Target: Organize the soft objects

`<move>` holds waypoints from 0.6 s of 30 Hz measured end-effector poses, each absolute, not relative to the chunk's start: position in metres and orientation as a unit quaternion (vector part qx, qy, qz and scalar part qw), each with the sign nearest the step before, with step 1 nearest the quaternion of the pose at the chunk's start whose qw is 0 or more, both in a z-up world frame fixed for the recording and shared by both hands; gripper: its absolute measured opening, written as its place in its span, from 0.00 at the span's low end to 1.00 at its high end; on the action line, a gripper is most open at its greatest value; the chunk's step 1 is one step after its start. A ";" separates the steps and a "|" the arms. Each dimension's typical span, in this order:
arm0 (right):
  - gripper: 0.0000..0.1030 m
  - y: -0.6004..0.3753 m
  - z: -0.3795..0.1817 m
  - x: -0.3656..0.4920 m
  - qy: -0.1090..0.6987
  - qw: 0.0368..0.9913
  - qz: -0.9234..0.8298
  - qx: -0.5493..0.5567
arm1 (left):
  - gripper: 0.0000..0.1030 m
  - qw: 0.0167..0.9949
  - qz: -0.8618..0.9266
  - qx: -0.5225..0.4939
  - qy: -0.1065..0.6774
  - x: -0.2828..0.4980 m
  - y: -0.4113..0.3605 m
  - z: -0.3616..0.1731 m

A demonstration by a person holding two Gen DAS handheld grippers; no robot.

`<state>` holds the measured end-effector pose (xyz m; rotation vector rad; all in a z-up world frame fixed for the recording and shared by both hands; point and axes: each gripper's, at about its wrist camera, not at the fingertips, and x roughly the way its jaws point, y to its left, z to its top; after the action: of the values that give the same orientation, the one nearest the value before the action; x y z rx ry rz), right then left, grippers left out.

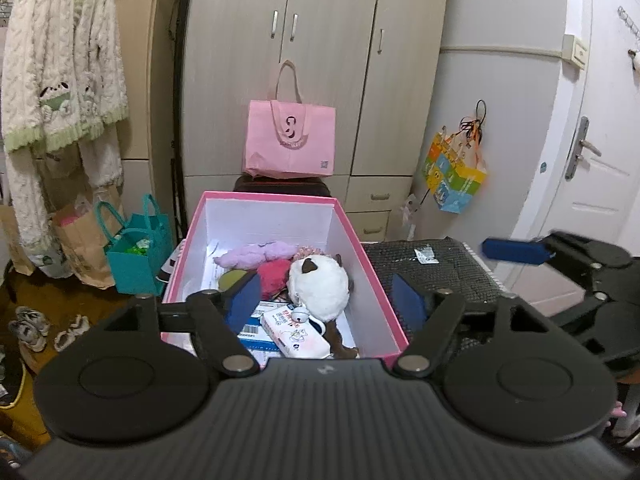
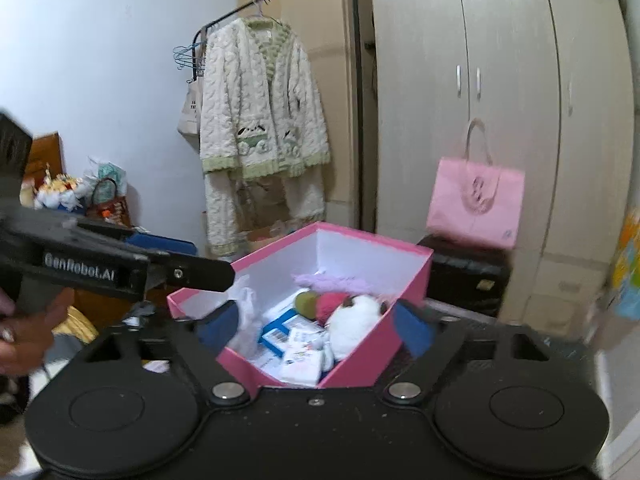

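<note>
A pink box (image 1: 376,280) with white inner walls stands open in front of me; it also shows in the right wrist view (image 2: 412,268). Inside lie a white and brown plush toy (image 1: 320,286) (image 2: 356,320), a magenta plush (image 1: 274,274) (image 2: 332,304), a lilac fluffy item (image 1: 256,254) (image 2: 332,280), a green round item (image 2: 306,304) and tissue packs (image 1: 294,334) (image 2: 300,366). My left gripper (image 1: 326,300) is open and empty, over the box's near end. My right gripper (image 2: 316,326) is open and empty, over the box's near corner. It also appears at the right of the left wrist view (image 1: 516,250).
A pink tote bag (image 1: 290,140) stands on a dark case behind the box, against a wardrobe (image 1: 328,40). A dark mesh surface (image 1: 432,264) lies right of the box. A teal bag (image 1: 138,254) and paper bag stand left. Fluffy robes (image 2: 260,120) hang on a rack.
</note>
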<state>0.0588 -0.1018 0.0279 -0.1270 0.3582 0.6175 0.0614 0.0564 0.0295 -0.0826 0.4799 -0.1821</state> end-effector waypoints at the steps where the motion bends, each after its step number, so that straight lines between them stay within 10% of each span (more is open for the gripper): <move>1: 0.92 -0.102 0.028 0.056 0.172 0.937 0.296 -0.067 | 0.73 0.966 -0.088 -0.038 0.241 0.062 0.055 0.030; 8: 0.99 -0.108 0.028 0.063 0.228 0.944 0.230 -0.060 | 1.00 0.965 -0.060 -0.038 0.253 0.058 0.057 0.032; 18: 0.99 -0.146 0.034 0.057 0.275 0.934 0.224 0.035 | 1.00 0.947 -0.005 -0.004 0.320 0.053 0.044 0.029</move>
<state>0.0570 -0.1460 0.0345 0.0721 0.5633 0.4575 0.0526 0.0437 0.0294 -0.0072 0.6522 -0.0112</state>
